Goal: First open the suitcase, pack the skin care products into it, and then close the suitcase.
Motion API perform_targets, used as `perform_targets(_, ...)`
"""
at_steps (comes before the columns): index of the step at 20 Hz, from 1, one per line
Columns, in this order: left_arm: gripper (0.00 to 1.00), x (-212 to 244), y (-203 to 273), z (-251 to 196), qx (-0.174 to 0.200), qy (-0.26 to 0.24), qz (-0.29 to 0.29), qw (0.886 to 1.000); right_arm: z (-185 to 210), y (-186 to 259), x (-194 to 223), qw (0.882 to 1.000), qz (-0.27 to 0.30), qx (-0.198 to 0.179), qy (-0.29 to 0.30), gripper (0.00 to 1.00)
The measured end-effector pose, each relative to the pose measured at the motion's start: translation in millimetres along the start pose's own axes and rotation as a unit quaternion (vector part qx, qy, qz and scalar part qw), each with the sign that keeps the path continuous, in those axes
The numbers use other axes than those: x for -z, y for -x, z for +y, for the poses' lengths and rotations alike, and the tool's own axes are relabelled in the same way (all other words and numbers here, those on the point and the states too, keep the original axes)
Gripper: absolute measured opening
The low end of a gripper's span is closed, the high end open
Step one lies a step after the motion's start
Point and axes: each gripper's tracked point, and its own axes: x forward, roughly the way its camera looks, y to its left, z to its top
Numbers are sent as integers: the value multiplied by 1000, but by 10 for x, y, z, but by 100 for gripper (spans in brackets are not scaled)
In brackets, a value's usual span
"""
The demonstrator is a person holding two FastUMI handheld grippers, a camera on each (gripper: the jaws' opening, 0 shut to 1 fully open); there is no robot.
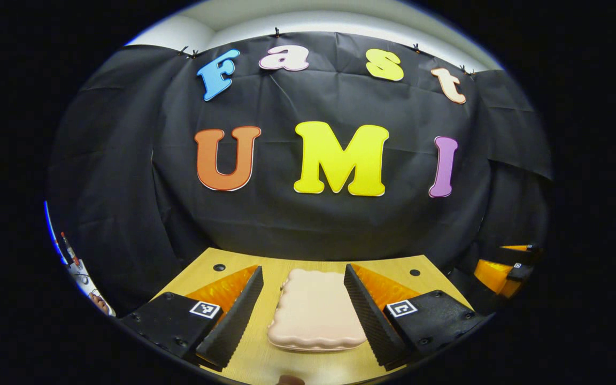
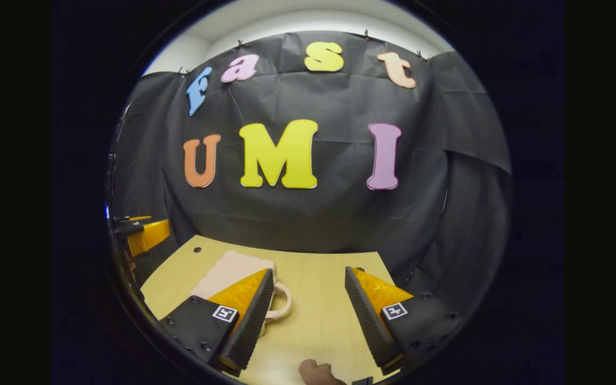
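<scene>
Between the spread fingers of the left gripper [image 1: 302,315], the closed pink suitcase [image 1: 314,313] lies flat, untouched. Right gripper [image 2: 308,321] also spread; suitcase handle [image 2: 281,302] beside its left finger. Risk: light case skidding on table [image 2: 318,278] when pried one-sided.

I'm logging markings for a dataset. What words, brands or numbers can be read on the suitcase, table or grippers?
None can be read.
Suitcase: plain, no print shows.
Table: bare wood, no text.
Left gripper and right gripper: square black-and-white coded markers, patterns, not words.
</scene>
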Motion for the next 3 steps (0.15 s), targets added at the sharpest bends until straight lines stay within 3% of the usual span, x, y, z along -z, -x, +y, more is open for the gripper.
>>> perform_targets(3,97,151,53,101,5,25,15,1000,149,69,-96,1000,-16,3,0,77)
